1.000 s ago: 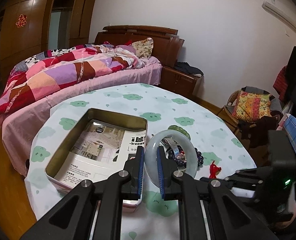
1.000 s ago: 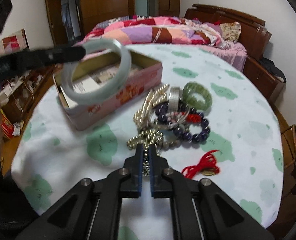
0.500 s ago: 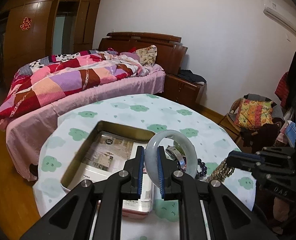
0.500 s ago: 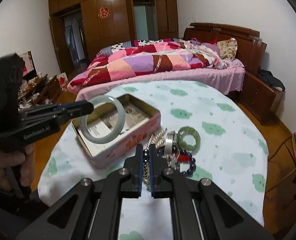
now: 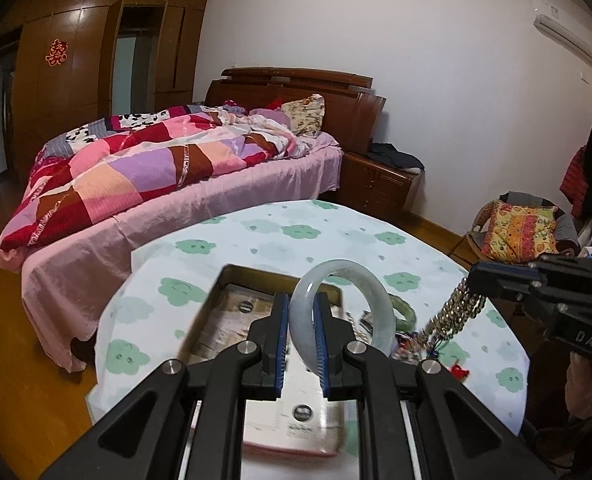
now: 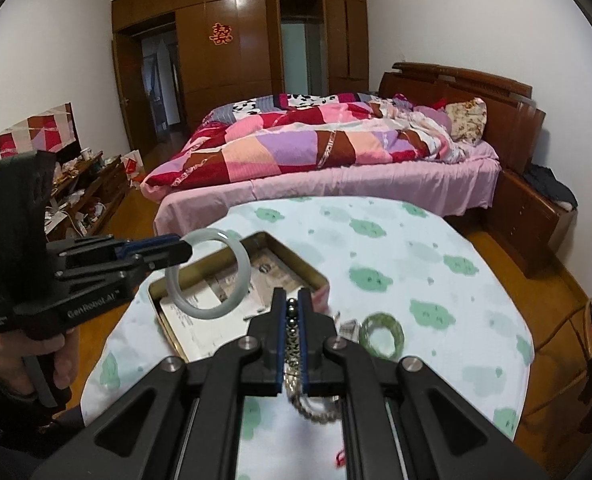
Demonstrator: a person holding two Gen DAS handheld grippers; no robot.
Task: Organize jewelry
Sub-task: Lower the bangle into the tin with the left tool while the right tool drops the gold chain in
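My left gripper [image 5: 299, 308] is shut on a pale jade bangle [image 5: 376, 304] and holds it in the air above the open tin box [image 5: 231, 304]. The bangle also shows in the right wrist view [image 6: 231, 256], held by the left gripper [image 6: 179, 250] over the tin [image 6: 296, 268]. My right gripper [image 6: 291, 308] is shut on a gold bead chain [image 6: 293, 340], which hangs from it above the table; in the left wrist view the chain [image 5: 452, 312] dangles from the right gripper [image 5: 476, 280]. A green bead bracelet [image 6: 382, 334] and other jewelry lie on the cloth [image 6: 416, 264].
The round table has a white cloth with green clouds. The tin holds printed paper [image 5: 235, 316]. A bed with a patchwork quilt [image 6: 316, 144] stands behind the table. A chair with a cushion [image 5: 520, 232] is at the right. A red cord [image 5: 458, 370] lies near the table edge.
Both grippers have risen well above the table. The right gripper has lifted the gold bead chain off the jewelry pile. The left gripper keeps hold of the bangle over the tin.
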